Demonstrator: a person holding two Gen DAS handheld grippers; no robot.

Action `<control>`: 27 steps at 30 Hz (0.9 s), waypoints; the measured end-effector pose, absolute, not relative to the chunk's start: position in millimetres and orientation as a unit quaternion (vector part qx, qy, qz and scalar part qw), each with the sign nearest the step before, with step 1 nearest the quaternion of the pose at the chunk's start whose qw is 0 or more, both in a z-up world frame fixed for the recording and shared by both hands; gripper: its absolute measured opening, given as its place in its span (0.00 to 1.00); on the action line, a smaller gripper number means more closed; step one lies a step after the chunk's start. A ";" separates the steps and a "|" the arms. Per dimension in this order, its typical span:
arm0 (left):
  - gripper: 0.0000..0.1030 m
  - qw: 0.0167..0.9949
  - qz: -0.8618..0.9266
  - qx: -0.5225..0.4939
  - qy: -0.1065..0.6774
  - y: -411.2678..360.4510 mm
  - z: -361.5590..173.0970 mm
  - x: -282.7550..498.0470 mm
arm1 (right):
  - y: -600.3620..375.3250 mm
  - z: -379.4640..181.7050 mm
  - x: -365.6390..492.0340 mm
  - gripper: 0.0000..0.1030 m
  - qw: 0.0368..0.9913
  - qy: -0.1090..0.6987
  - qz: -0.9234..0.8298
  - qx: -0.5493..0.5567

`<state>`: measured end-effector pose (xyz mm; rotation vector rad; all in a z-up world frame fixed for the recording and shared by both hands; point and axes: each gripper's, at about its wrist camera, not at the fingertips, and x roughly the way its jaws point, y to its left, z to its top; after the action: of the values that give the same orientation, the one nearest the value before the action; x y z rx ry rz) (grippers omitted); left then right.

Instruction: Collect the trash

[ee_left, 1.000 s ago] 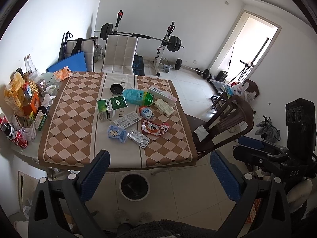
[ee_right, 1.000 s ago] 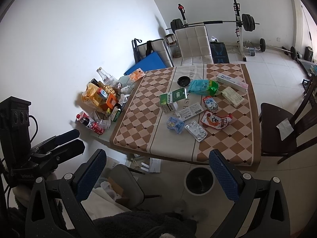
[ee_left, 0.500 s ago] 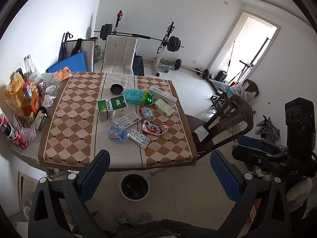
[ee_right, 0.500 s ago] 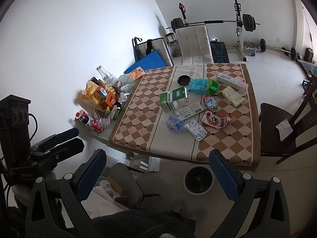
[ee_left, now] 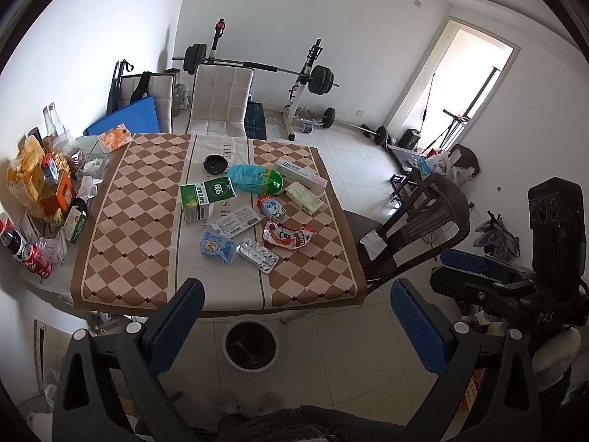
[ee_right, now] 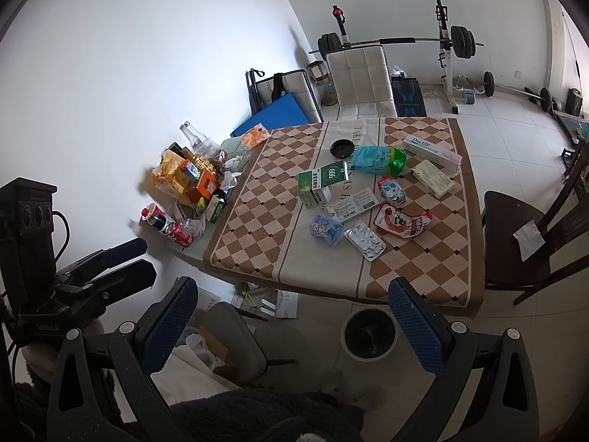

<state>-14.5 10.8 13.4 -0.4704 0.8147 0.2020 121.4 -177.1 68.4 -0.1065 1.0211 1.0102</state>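
- My left gripper is spread wide, nothing between the pads, held high above the near table edge.
- My right gripper is the same: fingers apart, gripping nothing.
- Trash sits mid-table on the checkered cloth: green 666 box, blister pack, red snack pouch, blue wrapper, teal bag (all well apart from both grippers).
- Bin stands on the floor just beside the table's near edge.
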 end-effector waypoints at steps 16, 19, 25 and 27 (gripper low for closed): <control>1.00 0.887 0.098 -0.227 0.391 10.8 13.2 -14.4 | -175.5 69.4 118.9 1.00 0.752 0.467 0.463 -0.049; 1.00 0.887 0.098 -0.226 0.391 10.6 13.1 -14.5 | -175.3 69.2 118.7 1.00 0.752 0.467 0.462 -0.049; 1.00 0.886 0.096 -0.226 0.394 10.8 11.2 -13.7 | -172.2 69.2 116.6 1.00 0.751 0.469 0.462 -0.048; 1.00 0.884 0.110 -0.218 0.398 13.0 9.3 -12.3 | -173.6 68.3 117.4 1.00 0.752 0.468 0.461 -0.047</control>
<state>-12.3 12.9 9.3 -0.4544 0.8278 0.2297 117.4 -173.6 68.3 -0.1035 1.0227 1.0075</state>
